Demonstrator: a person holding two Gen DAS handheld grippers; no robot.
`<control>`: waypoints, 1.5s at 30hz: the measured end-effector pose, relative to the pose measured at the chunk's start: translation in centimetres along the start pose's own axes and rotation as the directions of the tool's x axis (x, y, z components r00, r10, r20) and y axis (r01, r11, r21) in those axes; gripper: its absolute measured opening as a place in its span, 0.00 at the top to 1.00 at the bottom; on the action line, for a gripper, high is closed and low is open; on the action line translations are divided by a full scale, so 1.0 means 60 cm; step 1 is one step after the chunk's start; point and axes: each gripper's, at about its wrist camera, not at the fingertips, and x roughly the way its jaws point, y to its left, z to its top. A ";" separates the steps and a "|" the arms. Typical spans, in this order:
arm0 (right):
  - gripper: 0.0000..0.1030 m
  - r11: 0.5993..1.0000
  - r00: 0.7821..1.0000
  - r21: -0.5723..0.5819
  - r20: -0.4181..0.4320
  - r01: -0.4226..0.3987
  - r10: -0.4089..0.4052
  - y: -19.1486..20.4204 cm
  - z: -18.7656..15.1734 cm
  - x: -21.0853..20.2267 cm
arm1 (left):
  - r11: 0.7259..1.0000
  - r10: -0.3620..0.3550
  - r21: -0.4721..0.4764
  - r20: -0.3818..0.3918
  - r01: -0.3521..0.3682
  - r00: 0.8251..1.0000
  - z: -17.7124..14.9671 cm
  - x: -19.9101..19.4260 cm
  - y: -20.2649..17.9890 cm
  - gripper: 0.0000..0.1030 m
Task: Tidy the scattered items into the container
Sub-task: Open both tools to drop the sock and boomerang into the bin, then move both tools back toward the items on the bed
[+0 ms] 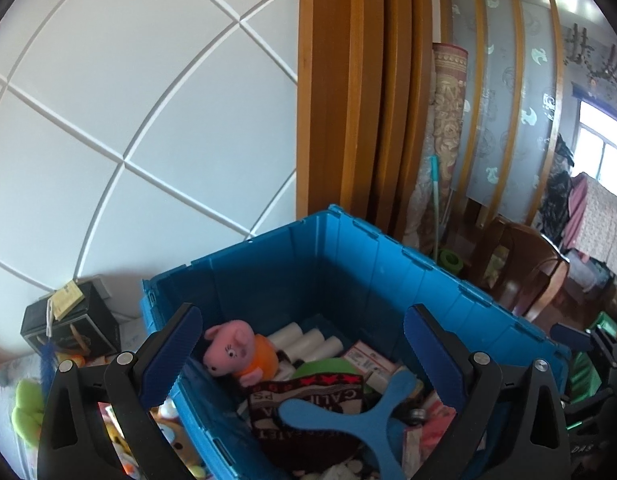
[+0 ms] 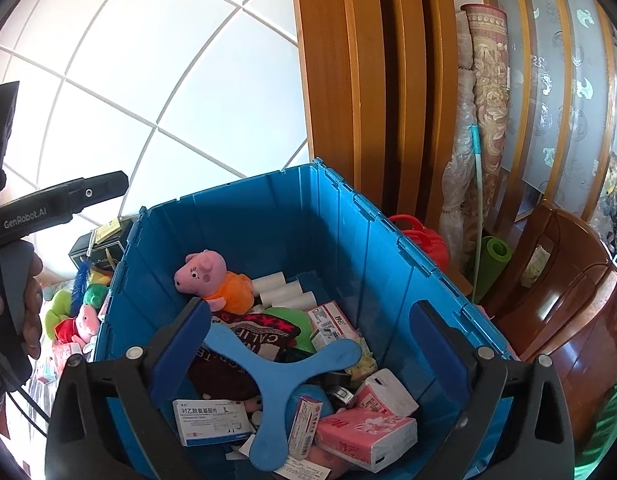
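A blue plastic crate (image 1: 388, 264) (image 2: 348, 232) holds several items: a pink pig plush in orange (image 1: 238, 350) (image 2: 214, 280), white rolls (image 1: 308, 340) (image 2: 286, 292), a blue three-armed boomerang (image 1: 348, 412) (image 2: 276, 376), a dark patterned cloth (image 1: 304, 400) (image 2: 260, 332), medicine boxes (image 2: 210, 420) and pink tissue packs (image 2: 364, 432). My left gripper (image 1: 302, 356) is open and empty above the crate's left part. My right gripper (image 2: 308, 348) is open and empty above the crate's middle. Plush toys (image 2: 74, 316) (image 1: 26, 408) lie outside, left of the crate.
A black box (image 1: 68, 320) stands left of the crate by the white panelled wall. A wooden slatted screen (image 2: 368, 80), a rolled rug (image 2: 488, 120), a red container (image 2: 420, 240), a green roll (image 2: 494, 256) and a wooden chair (image 2: 568, 300) stand behind and right.
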 end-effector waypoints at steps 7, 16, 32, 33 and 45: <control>0.02 0.999 0.999 -0.029 0.010 -0.033 0.033 0.037 -0.006 -0.015 | 0.998 0.054 -0.026 0.002 -0.054 0.999 -0.027 -0.040 0.039 0.01; 0.02 0.989 0.994 -0.103 0.017 -0.105 0.108 0.122 -0.004 -0.026 | 0.988 0.123 -0.094 -0.031 -0.125 0.992 -0.094 -0.095 0.119 0.01; 0.02 0.912 0.962 -0.313 -0.035 -0.266 0.269 0.403 -0.022 -0.028 | 0.912 0.252 -0.303 -0.114 -0.275 0.961 -0.275 -0.213 0.351 0.01; 0.02 0.905 0.960 -0.325 -0.045 -0.275 0.275 0.423 -0.028 -0.027 | 0.903 0.266 -0.315 -0.121 -0.291 0.956 -0.291 -0.222 0.370 0.01; 0.02 0.870 0.947 -0.374 -0.121 -0.320 0.297 0.604 -0.078 -0.037 | 0.769 0.389 -0.423 -0.286 -0.480 0.876 -0.485 -0.301 0.618 0.01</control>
